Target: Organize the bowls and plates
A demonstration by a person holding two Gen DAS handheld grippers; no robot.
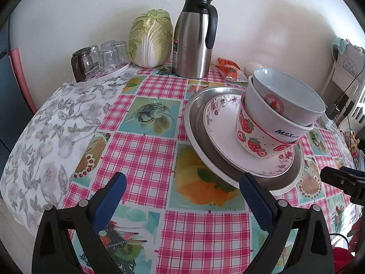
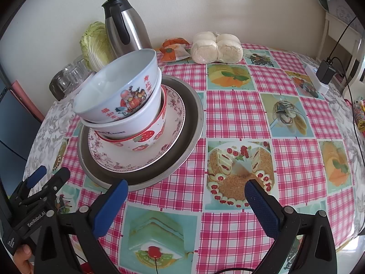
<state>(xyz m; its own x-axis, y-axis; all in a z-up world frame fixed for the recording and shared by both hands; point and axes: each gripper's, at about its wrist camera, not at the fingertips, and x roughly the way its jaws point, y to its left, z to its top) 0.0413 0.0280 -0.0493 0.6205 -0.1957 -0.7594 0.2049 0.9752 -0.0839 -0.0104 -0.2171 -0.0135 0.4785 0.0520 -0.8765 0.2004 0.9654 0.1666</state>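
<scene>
The stack sits on the worktop [image 2: 239,114] just in front of the steel jug [image 1: 194,38]: a metal plate [image 1: 198,118] at the bottom, a floral plate [image 1: 219,123] inside it, then a strawberry bowl [image 1: 251,141], a white bowl [image 1: 273,116] and a pale blue bowl [image 1: 287,91] nested upward, the upper bowls leaning off centre. Round as it is, the stack offers no long axis; its near rim is the part to reach. From the left gripper [image 1: 182,182] the stack lies ahead and to the right, the right finger just over the metal rim. From the right gripper [image 2: 186,189] it lies ahead and to the left, rim beside the left finger. Both jaws stand spread wide and grasp nothing. Neither looks clearly nearer, though the left seems slightly closer
</scene>
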